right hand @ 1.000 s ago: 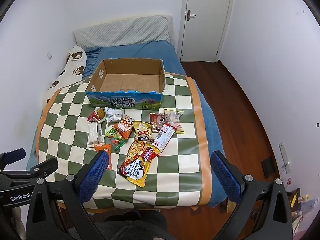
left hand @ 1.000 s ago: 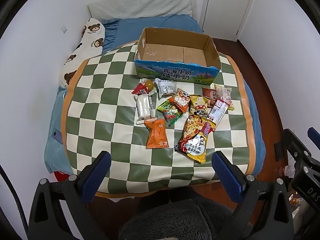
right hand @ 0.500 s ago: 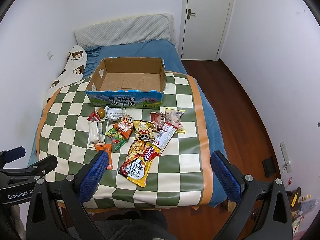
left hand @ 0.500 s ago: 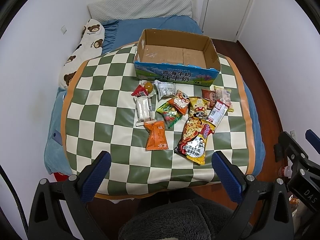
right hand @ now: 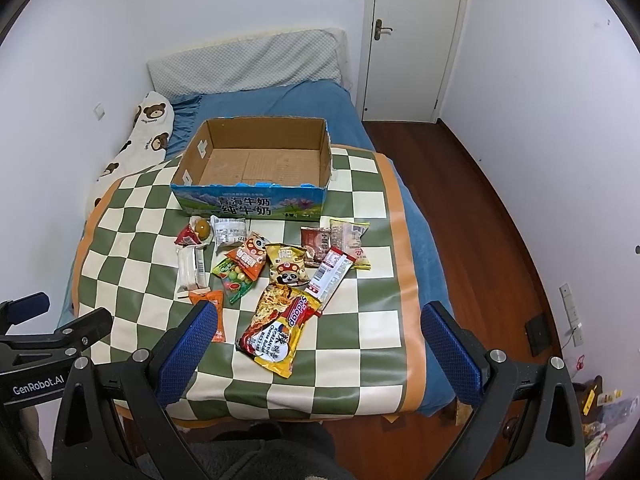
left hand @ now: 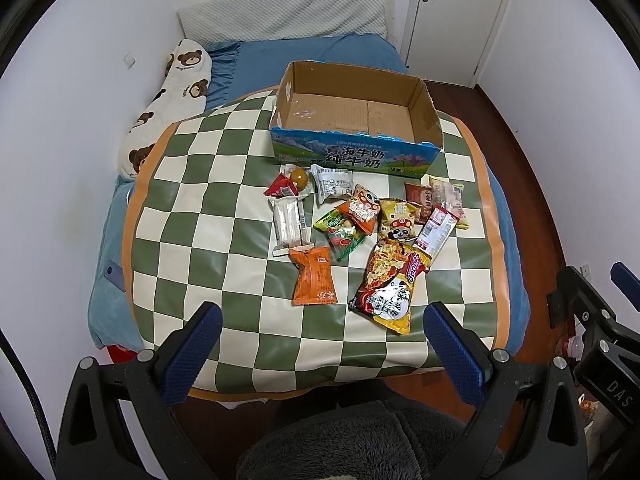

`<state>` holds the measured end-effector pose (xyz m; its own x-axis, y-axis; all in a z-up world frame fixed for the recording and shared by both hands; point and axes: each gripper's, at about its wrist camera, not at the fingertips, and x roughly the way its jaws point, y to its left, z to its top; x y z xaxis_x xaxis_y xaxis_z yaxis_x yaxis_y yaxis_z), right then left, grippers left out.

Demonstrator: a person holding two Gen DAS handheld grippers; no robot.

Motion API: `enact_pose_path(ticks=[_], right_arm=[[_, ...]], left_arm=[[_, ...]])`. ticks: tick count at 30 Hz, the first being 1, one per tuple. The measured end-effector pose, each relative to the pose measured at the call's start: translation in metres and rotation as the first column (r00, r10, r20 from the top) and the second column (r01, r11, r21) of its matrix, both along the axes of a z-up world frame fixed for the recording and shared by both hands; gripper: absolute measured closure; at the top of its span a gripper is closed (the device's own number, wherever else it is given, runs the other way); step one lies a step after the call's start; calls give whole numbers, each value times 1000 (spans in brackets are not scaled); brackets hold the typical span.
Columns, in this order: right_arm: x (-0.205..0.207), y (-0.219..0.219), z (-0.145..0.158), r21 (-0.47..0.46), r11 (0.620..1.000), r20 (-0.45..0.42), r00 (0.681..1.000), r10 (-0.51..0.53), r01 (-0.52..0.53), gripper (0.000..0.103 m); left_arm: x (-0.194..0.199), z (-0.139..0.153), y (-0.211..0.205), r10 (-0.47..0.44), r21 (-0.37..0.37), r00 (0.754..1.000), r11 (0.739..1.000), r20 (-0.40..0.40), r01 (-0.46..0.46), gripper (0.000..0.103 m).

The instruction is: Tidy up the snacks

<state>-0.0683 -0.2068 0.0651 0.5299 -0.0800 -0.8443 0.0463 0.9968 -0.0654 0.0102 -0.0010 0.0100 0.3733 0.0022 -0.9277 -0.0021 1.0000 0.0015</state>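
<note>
Several snack packets lie on a green-and-cream checkered mat on a bed. An empty cardboard box with a blue printed front stands behind them. Nearest me are an orange packet and a large yellow-red noodle bag. A white wafer pack, a red-white bar and small bags lie between. My left gripper is open, above the mat's near edge. My right gripper is open, likewise held back from the snacks.
A bear-print pillow lies along the left wall. A grey headboard cushion and a white door are at the back. Wooden floor runs along the bed's right side. A fuzzy grey seat is below the grippers.
Both grippers have drifted slightly forward and lower toward the mat. The snacks and box have not moved. Both stay open.
</note>
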Motion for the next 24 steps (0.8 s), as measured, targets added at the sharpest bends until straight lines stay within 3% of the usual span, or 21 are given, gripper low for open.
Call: enact_pose_path(ticks=[24], right_arm=[[5,0,4,8,1000,5,1000,-2,2,0]], left_arm=[[5,5,2,-3,5,1000,1000,11,3,0]])
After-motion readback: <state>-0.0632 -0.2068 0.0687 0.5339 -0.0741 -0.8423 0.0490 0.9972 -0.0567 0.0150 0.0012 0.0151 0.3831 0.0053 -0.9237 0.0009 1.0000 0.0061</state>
